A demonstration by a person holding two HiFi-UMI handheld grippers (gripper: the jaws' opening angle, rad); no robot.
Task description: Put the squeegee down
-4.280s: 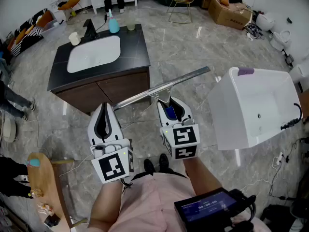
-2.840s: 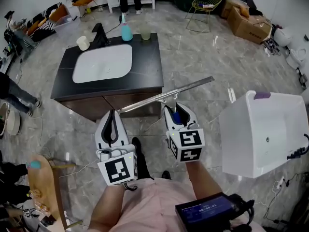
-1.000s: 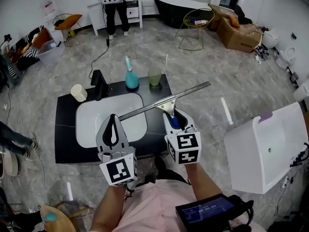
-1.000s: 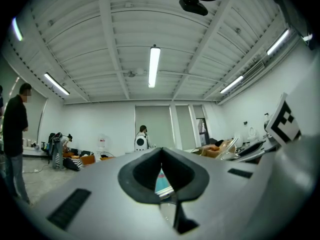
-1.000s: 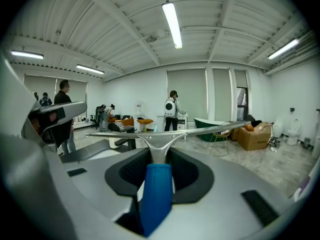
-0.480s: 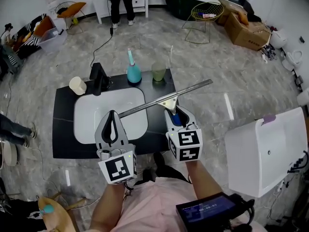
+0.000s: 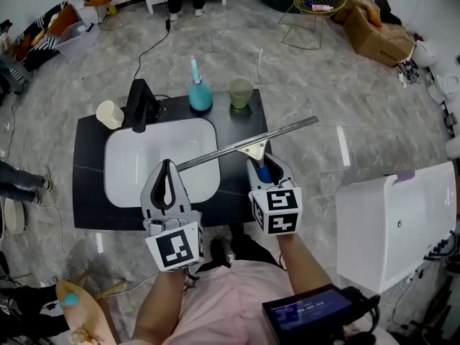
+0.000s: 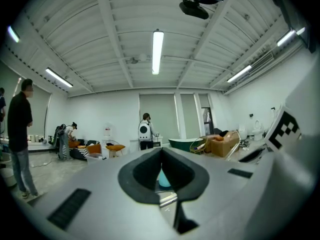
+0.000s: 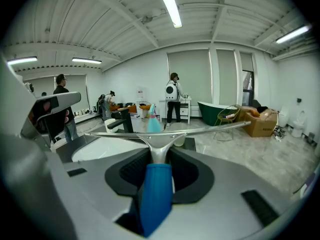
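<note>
Seen from above, a person stands at a black vanity counter (image 7: 90, 192) with a white sink basin (image 7: 140, 160). The right gripper (image 7: 261, 164) pinches the blue handle of the squeegee (image 7: 248, 144), whose long metal blade is held up off the counter, slanting across the basin's right edge. Just to its left, the left gripper (image 7: 167, 165) has its jaws pressed together on nothing, over the basin's near edge. A black faucet (image 7: 140, 103), teal bottle (image 7: 200, 95) and green cup (image 7: 241, 92) stand along the counter's far side.

Grey marble floor (image 7: 338, 99), black vanity (image 7: 88, 185) with white basin (image 7: 133, 164), white tub (image 7: 388, 228) at right; ribbed white ceiling (image 8: 125, 29), strip lights (image 8: 157, 51)
</note>
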